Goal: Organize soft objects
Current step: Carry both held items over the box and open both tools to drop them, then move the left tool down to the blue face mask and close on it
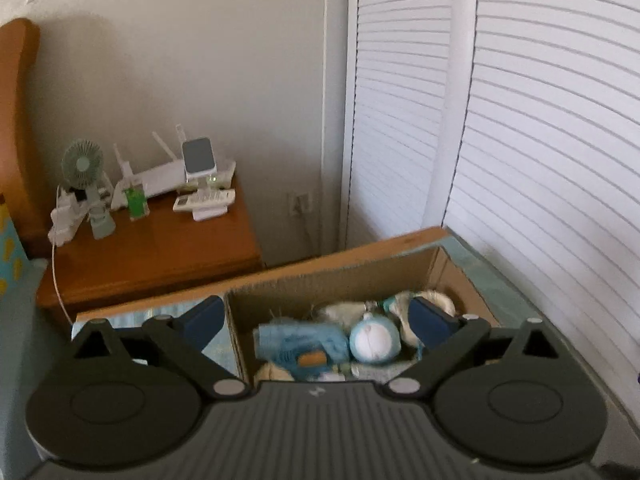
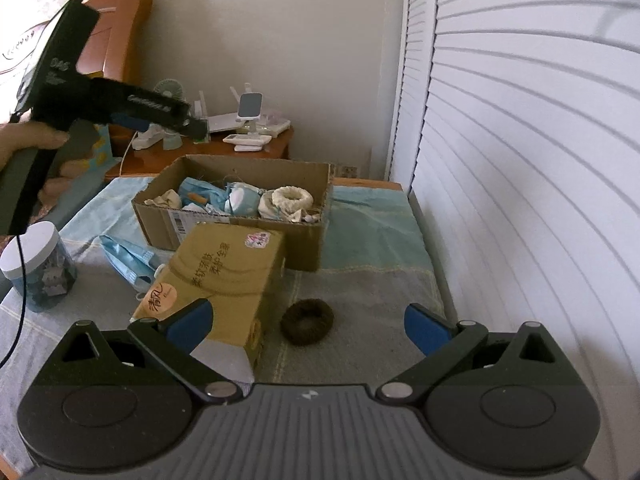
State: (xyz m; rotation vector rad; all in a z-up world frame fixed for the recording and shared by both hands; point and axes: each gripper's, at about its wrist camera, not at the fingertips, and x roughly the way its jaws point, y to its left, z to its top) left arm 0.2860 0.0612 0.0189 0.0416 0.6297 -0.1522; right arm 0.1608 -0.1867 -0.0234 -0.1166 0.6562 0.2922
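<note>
The right hand-held gripper (image 2: pixel 308 326) hangs wide and empty; between and just beyond its fingertips lies a brown scrunchie (image 2: pixel 307 321) on the bed (image 2: pixel 372 280). It looks light and squashy, best pinched across one side. The left hand-held gripper (image 1: pixel 320 320), also wide, hovers over the cardboard box (image 2: pixel 280 168), which holds pale and blue soft toys.

Brown scrunchie (image 2: pixel 307 322) flat on bed; soft toys in cardboard box (image 2: pixel 256 172).
</note>
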